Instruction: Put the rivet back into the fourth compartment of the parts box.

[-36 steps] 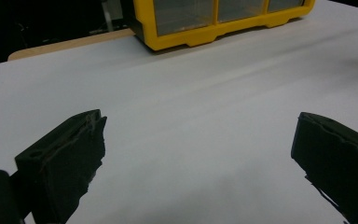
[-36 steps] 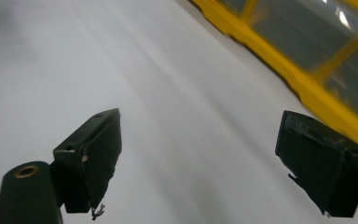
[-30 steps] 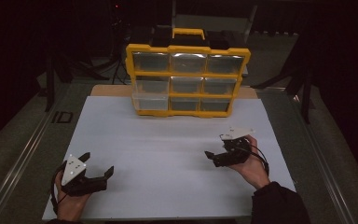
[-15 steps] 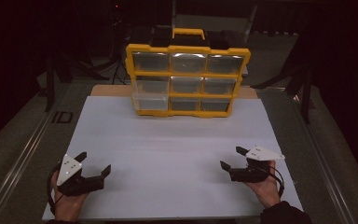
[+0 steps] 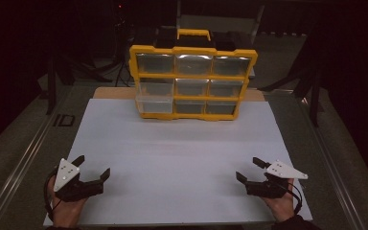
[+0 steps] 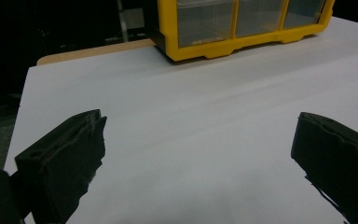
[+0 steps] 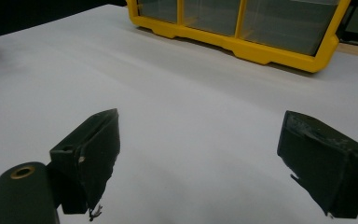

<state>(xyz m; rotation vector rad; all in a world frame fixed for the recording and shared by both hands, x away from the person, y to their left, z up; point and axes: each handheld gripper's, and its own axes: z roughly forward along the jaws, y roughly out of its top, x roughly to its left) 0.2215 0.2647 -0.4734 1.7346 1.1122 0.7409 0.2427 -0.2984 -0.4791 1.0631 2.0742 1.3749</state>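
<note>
Both my claws, left (image 5: 92,167) and right (image 5: 250,168), sit spread and empty, well short of the organizer (image 5: 191,81); I should approach one drawer squarely.

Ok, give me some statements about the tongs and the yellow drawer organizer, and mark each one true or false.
1. The left tongs are open. True.
2. The right tongs are shut on a drawer. False: they are open and hold nothing.
3. The yellow drawer organizer stands at the far side of the white tabletop. True.
4. The organizer has two rows of drawers. False: three rows of three.
5. The bottom-left drawer sticks out further than its neighbours. True.
</note>
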